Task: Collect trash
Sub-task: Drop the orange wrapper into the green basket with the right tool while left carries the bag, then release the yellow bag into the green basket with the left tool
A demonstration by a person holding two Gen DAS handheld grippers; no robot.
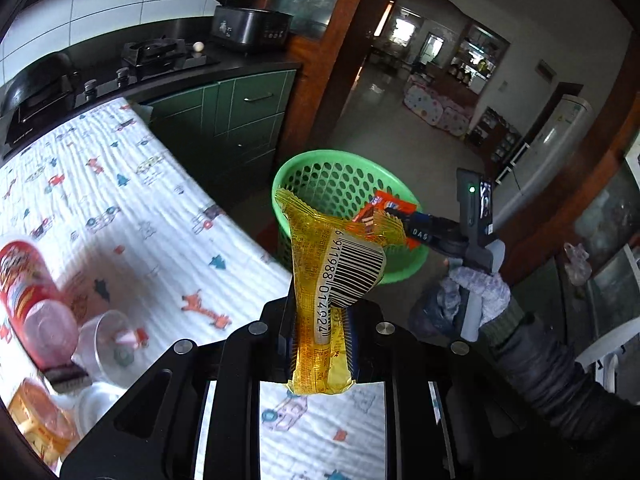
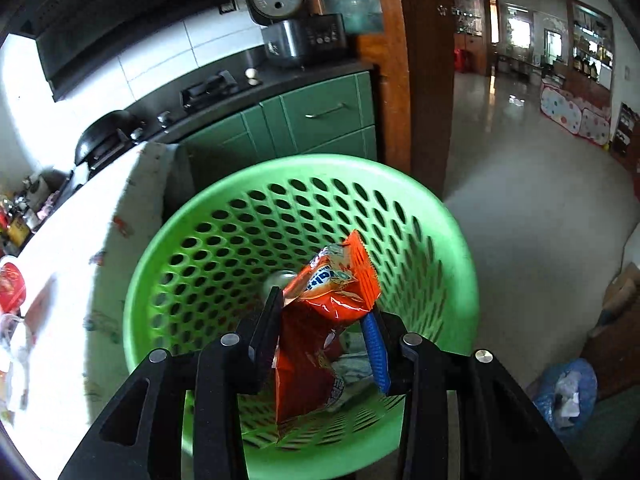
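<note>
Both grippers, left gripper (image 1: 320, 320) and right gripper (image 2: 326, 332), are matte black linkages studded with round silver screws, blue ribbed pads inside. A knitted grey glove (image 1: 480, 292) and dark sleeve (image 1: 552, 368) show beside the right gripper's grey handle (image 1: 474, 216).

Green basket (image 2: 224, 216): mouth open upward; right tool (image 2: 326, 322) with orange wrapper (image 2: 340, 284) occupies the space above it. Left tool (image 1: 322, 320) with yellow wrapper (image 1: 320, 272) hangs beside the rim. Worktop (image 1: 132, 216): middle bare; red can (image 1: 28, 292), clear cup (image 1: 108, 344) crowd the near-left corner. Green cabinets (image 2: 304, 120) stand behind.
</note>
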